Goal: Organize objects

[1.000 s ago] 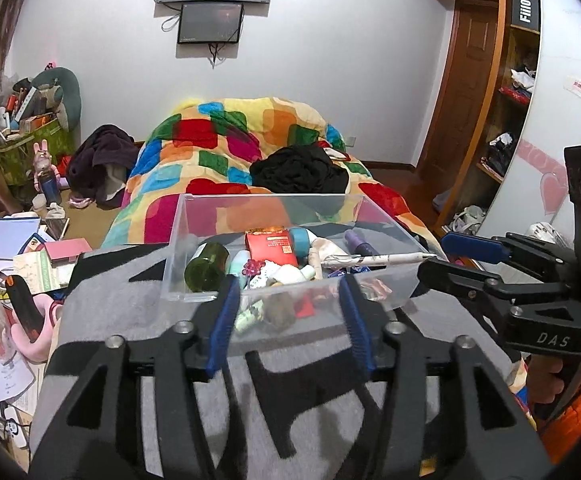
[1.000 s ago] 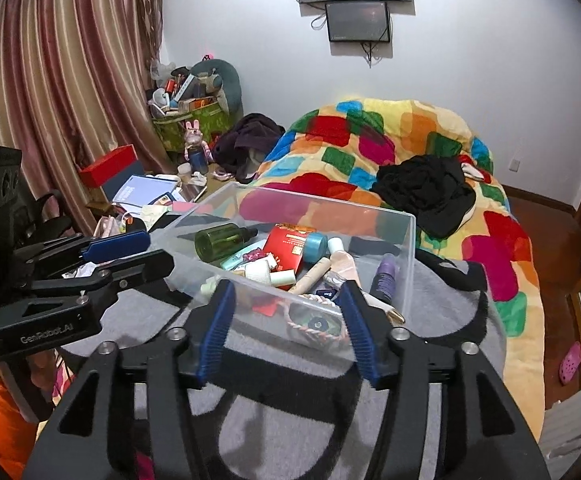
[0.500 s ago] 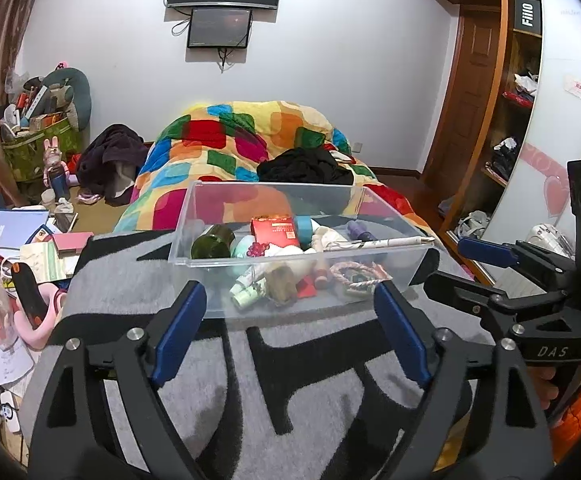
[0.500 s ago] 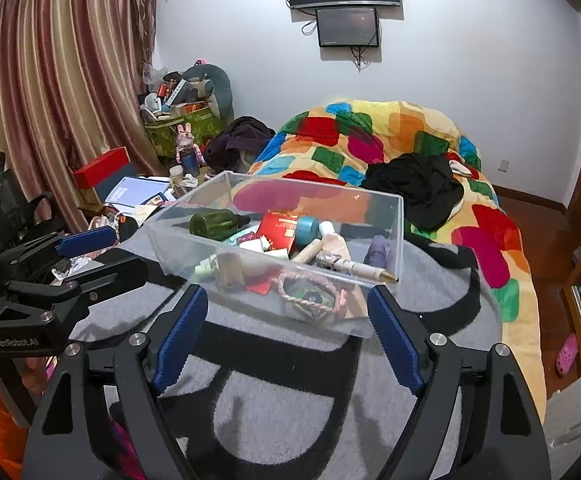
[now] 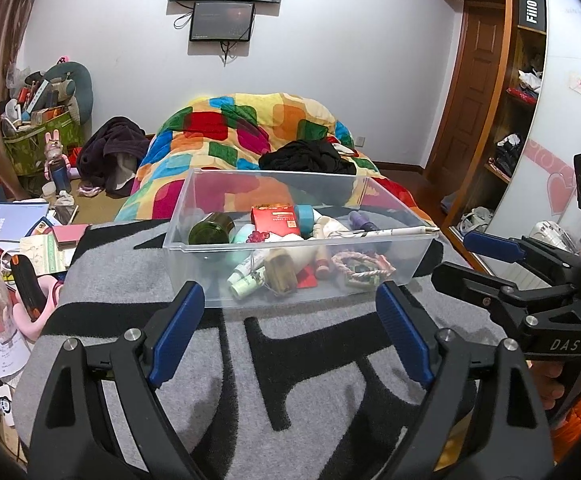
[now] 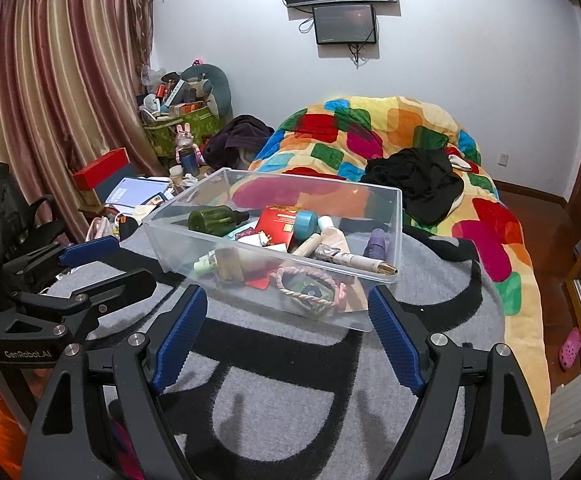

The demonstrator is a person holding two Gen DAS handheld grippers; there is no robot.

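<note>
A clear plastic bin (image 5: 210, 280) (image 6: 170, 248) sits on a grey and black blanket (image 5: 290, 360) (image 6: 290, 360). Inside lie a green bottle (image 5: 210, 232) (image 6: 214, 220), a red box (image 5: 276, 220) (image 6: 278, 224), a pen (image 5: 394, 232) (image 6: 354, 260), a pink rope-rimmed item (image 5: 360, 268) (image 6: 306, 288) and several small bottles and tubes. My left gripper (image 5: 288, 300) (image 6: 122, 260) is open just short of the bin's front wall. My right gripper (image 6: 286, 300) (image 5: 462, 260) is open at the bin's near corner. Nothing is between either pair of fingers.
A colourful quilt (image 6: 390, 128) with a black garment (image 6: 414, 180) covers the bed behind the bin. Books, boxes and a pink toy (image 5: 22, 240) crowd the left side. A wardrobe (image 5: 530, 120) stands at the right and a curtain (image 6: 50, 100) at the left.
Both grippers' jaws have spread from a narrow gap to wide open. Their fingertips no longer overlap the bin's front. The bin and its contents have not moved.
</note>
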